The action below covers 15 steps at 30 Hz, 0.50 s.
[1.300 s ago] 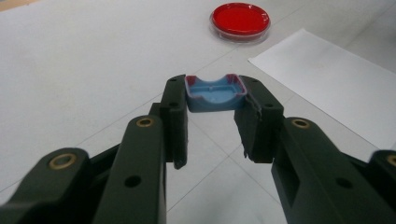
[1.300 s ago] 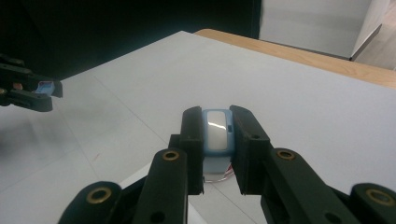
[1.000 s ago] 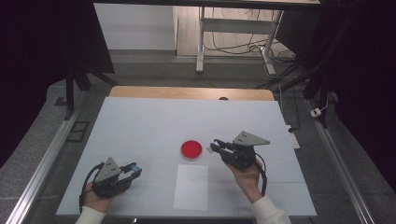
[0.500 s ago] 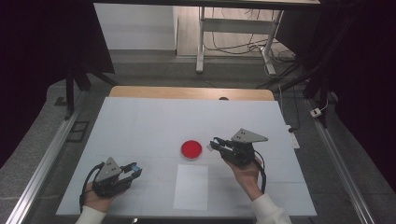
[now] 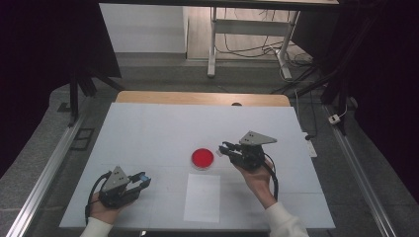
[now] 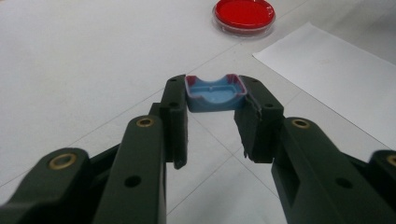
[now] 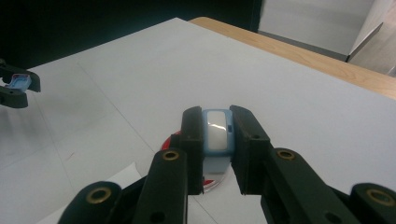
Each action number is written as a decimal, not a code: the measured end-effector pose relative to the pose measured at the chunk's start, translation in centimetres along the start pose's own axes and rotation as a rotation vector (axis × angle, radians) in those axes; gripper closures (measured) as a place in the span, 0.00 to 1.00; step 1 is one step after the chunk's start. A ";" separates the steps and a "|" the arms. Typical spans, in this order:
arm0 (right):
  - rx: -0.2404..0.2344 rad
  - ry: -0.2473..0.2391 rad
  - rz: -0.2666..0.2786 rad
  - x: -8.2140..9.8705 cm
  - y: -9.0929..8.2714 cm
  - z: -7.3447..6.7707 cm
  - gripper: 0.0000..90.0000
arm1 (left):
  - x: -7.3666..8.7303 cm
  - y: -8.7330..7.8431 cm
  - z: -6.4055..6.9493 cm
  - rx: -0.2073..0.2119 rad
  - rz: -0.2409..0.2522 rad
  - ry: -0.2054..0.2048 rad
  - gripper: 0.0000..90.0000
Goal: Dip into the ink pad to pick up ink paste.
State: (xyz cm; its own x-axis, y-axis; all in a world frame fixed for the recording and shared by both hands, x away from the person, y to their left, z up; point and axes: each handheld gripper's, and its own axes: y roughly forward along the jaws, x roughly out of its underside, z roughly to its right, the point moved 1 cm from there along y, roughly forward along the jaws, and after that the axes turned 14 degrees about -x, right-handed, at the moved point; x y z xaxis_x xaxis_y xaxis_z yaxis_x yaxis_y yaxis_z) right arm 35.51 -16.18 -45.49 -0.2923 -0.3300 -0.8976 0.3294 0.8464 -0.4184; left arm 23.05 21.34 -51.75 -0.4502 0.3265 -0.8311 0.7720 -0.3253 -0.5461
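At a white table [image 5: 148,128], the left gripper [image 6: 215,100] clamps a blue cap [image 6: 215,94] while the right gripper [image 7: 217,128] pinches a small blue-and-white container [image 7: 216,130] just above the red dish [image 5: 203,158]; the two halves are apparently uncapped, with the dish work seemingly ahead.

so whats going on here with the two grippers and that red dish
A person works at a white table with a gripper in each hand. The left gripper is shut on a small blue cap-like piece near the table's front edge. The right gripper is shut on a light blue piece with a white face, held just beside the red dish. A white sheet lies in front of the dish.
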 end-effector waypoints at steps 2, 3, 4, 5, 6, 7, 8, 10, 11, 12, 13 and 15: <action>-0.001 0.002 -0.007 -0.1 0.2 0.1 0.84 | 0.0 0.0 0.0 0.000 0.000 0.000 0.72; -0.002 0.002 -0.009 -0.1 0.4 0.2 0.84 | 0.0 0.0 0.0 -0.001 0.001 0.000 0.72; -0.006 0.004 -0.015 -0.1 0.5 0.2 0.84 | 0.0 0.0 0.0 -0.001 0.001 0.000 0.72; -0.005 0.004 -0.023 -0.2 0.7 0.3 0.84 | 0.0 0.0 0.0 0.000 0.000 0.000 0.72; -0.004 0.004 -0.025 -0.2 0.9 0.3 0.84 | 0.0 0.0 0.0 -0.001 -0.001 0.000 0.72; -0.006 0.005 -0.027 -0.2 1.1 0.4 0.84 | 0.0 0.0 0.0 0.000 0.000 -0.001 0.72; -0.007 0.005 -0.032 -0.2 1.3 0.5 0.84 | 0.0 0.0 0.0 -0.001 -0.001 -0.001 0.72; -0.012 0.008 -0.041 -0.3 1.8 0.6 0.84 | 0.0 0.0 0.0 0.000 -0.001 0.000 0.72; -0.017 0.010 -0.047 -0.3 2.0 0.7 0.84 | 0.0 0.0 0.0 0.001 -0.003 0.001 0.72; -0.010 0.008 -0.056 -0.3 2.2 0.7 0.84 | 0.0 0.1 0.0 0.000 -0.003 0.002 0.72; -0.017 0.011 -0.057 -0.4 2.4 0.8 0.84 | 0.0 0.1 0.0 0.001 -0.004 0.003 0.72; -0.023 0.016 -0.058 -0.4 2.8 0.9 0.84 | 0.0 0.1 0.1 0.004 -0.005 0.006 0.72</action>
State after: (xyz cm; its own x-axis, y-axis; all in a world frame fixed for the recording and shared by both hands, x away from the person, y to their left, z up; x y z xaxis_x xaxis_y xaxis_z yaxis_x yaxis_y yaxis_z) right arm 37.39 -14.05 -46.44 -0.3251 -0.3722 -0.8693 0.2905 0.8355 -0.4664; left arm 23.10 21.25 -51.85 -0.4514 0.3332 -0.8278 0.7682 -0.3269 -0.5504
